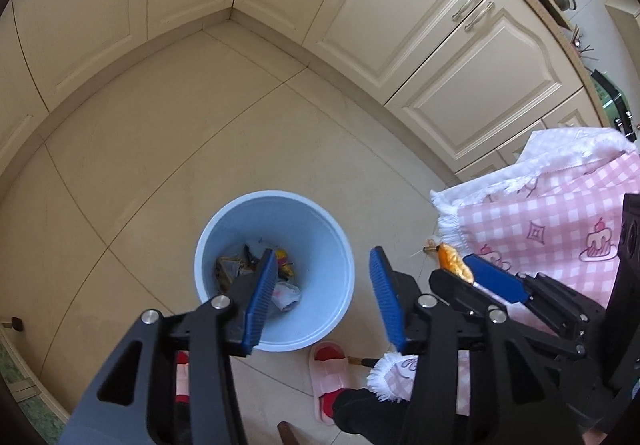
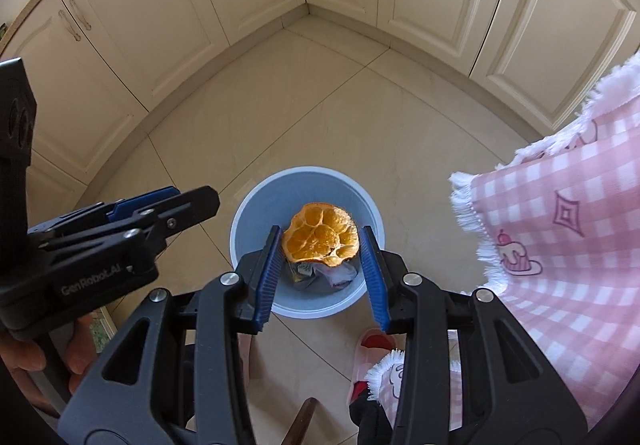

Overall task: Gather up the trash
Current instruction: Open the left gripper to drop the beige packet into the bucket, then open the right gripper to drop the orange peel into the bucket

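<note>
Cream panelled cabinets [image 2: 168,57] meet at a corner, tops cropped. A fringed pink checked cloth [image 2: 568,245] conceals its support. The round blue plastic bin [image 1: 320,325] holds crumpled, indistinct wrappers [image 1: 280,285]. The left gripper [image 1: 324,281] is spread, empty; the right gripper [image 2: 320,245] pinches a dried orange peel [image 2: 320,239] over the bin.

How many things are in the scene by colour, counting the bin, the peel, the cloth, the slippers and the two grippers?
Blue bin: 1
Orange peel, clamped in the right gripper: 1
Pink checked cloth: 1
Pink slippers: 2, one right of the other
Black grippers with blue pads: 2, the left gripper open and empty
Total: 7
</note>
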### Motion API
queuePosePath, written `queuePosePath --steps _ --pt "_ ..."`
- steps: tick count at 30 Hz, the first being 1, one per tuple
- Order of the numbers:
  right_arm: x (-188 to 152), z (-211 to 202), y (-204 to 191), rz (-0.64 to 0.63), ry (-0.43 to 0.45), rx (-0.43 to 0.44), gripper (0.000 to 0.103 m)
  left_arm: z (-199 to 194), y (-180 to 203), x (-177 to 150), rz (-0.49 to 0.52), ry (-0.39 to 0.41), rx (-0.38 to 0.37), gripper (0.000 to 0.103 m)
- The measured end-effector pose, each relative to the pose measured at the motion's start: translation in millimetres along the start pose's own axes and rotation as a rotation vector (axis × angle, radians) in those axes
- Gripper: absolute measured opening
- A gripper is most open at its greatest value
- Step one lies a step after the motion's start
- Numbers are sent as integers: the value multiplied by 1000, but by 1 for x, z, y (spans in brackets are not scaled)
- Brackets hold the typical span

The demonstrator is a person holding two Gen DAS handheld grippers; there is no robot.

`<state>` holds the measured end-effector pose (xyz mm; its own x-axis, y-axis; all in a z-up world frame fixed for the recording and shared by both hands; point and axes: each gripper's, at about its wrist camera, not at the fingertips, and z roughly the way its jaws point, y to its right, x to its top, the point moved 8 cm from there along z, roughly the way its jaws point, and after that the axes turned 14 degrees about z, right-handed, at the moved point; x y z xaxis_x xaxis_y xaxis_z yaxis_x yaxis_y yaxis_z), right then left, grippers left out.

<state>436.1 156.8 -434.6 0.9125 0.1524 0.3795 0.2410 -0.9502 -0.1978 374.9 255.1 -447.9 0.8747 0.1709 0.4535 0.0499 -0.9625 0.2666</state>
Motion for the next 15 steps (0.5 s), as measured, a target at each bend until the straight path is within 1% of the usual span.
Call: queuePosePath --steps 4,10,15 --pt "-1 4 -2 4 -11 1 38 5 -4 -4 -3 -24 15 47" --pt "3 9 -7 -1 -10 4 39 5 -13 -8 -31 -38 24 48" --pt "6 15 -13 -3 -1 9 39 4 -16 -9 -35 -42 31 48"
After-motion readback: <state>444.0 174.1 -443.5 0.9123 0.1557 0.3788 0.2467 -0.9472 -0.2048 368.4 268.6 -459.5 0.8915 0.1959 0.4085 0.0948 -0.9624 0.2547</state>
